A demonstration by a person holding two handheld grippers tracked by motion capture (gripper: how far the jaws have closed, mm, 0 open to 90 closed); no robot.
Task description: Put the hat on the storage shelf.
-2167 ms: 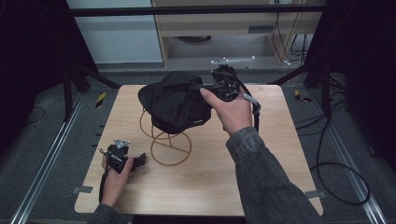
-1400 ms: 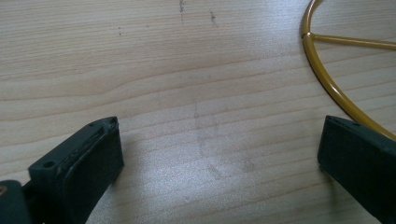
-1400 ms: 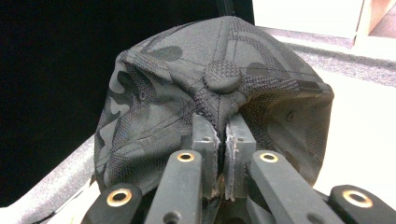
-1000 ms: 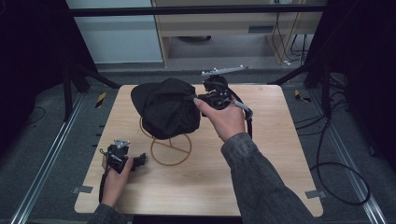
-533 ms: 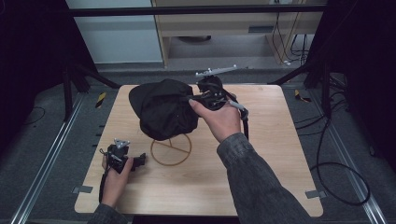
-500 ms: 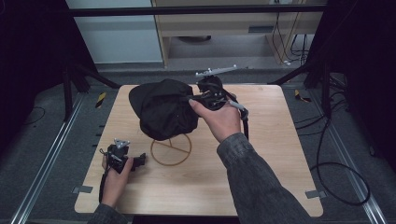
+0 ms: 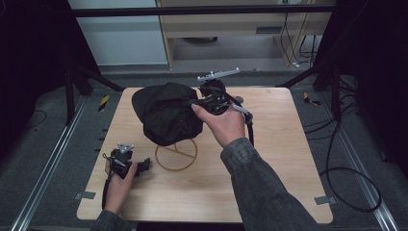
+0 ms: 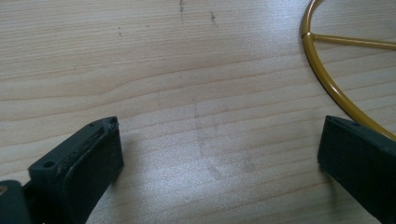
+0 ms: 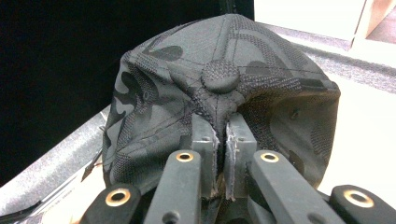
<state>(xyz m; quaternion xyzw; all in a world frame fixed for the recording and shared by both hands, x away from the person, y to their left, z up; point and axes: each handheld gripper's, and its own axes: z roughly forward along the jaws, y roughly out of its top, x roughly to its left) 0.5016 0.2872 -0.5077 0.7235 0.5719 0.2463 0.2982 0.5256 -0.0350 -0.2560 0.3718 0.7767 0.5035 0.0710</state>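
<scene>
Since the earlier frames the one black cap [image 7: 167, 113] has been carried a little toward the table's [image 7: 288, 159] left and far side, and the right gripper [image 7: 197, 102] with it. That gripper's jaws are pinched on the cap's fabric just below the crown button [image 9: 220, 76], holding it above the single gold wire stand [image 7: 176, 154]. The left gripper [image 7: 139, 167] rests on the table near the stand's ring, jaws spread wide apart
</scene>
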